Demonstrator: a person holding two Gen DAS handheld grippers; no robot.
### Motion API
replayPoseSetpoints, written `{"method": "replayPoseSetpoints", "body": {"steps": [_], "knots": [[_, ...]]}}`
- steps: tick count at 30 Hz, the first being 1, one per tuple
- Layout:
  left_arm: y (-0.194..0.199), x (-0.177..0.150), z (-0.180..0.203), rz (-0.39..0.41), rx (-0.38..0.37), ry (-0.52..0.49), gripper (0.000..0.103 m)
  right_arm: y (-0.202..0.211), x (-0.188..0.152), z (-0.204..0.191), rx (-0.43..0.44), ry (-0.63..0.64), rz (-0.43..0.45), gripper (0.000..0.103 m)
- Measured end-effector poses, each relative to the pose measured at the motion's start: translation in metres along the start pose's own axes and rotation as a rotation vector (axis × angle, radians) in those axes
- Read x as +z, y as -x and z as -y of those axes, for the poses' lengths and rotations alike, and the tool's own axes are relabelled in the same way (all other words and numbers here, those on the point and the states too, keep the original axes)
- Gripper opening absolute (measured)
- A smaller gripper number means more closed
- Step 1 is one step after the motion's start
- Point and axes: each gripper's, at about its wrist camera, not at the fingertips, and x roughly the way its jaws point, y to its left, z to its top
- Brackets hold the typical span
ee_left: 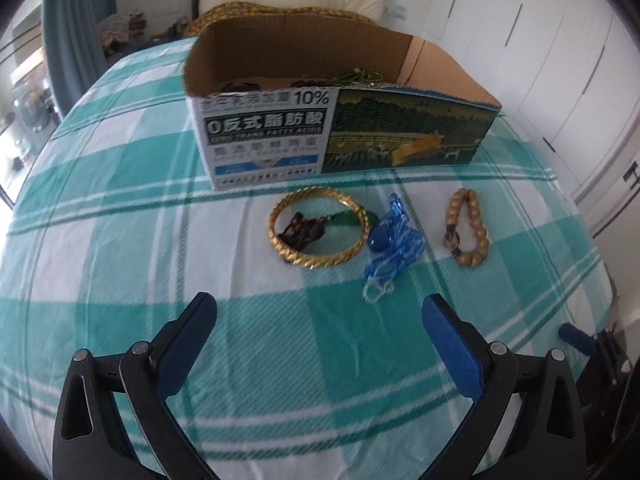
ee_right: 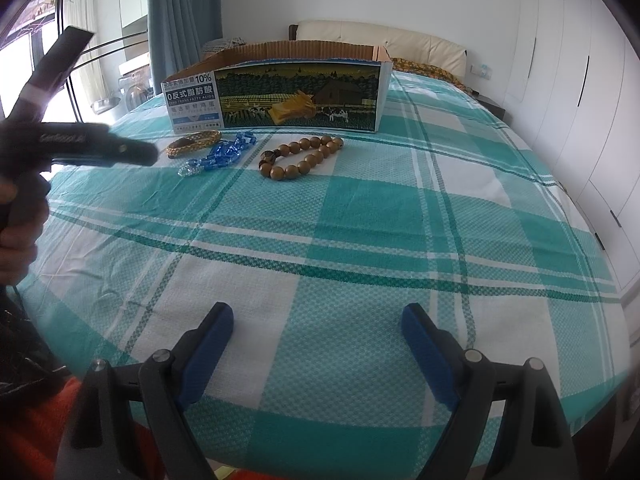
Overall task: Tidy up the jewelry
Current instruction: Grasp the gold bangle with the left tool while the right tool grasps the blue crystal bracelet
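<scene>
Left claw (ee_left: 319, 318), right claw (ee_right: 317, 322) spread, empty; bare bedspread (ee_right: 360, 240) before bracelets, box (ee_left: 340, 120).

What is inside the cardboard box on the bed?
Over the cardboard box front wall, the left wrist view shows dark beaded pieces and a green strand at the bottom. The wall hides the rest of the floor, so a full count is impossible.
</scene>
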Motion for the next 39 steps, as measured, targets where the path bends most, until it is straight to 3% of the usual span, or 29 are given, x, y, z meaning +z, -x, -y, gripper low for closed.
{"method": "replayPoseSetpoints", "body": {"steps": [4,9,13,19,26,30,36,38,39], "knots": [[-0.026,0.017,0.000,-0.013,0.028,0.000,0.101,0.000,0.000,0.000,0.000,0.001,0.002,0.089],[-0.035,0.025,-0.005,-0.010,0.010,0.038,0.091,0.000,-0.001,-0.001,0.005,0.005,0.010,0.089],[-0.035,0.026,0.000,0.011,0.023,-0.017,0.069,0.000,-0.002,-0.001,0.010,0.008,0.015,0.089],[-0.023,0.019,-0.009,0.045,0.019,0.014,0.068,0.001,-0.003,-0.001,0.012,0.009,0.018,0.089],[0.028,-0.004,-0.036,0.137,0.057,0.074,0.068,0.000,0.003,0.001,0.039,0.021,-0.024,0.089],[0.044,-0.023,-0.054,0.150,0.107,0.124,0.068,0.002,0.030,0.001,0.165,-0.004,-0.021,0.089],[0.041,-0.040,-0.071,0.129,0.128,0.200,0.068,-0.031,0.111,-0.043,0.296,0.111,0.015,0.087],[0.040,-0.043,-0.074,0.129,0.126,0.213,0.068,-0.060,0.134,-0.055,0.305,0.134,-0.018,0.079],[0.041,-0.045,-0.075,0.130,0.125,0.218,0.068,-0.079,0.143,-0.060,0.310,0.134,-0.057,0.066]]}}
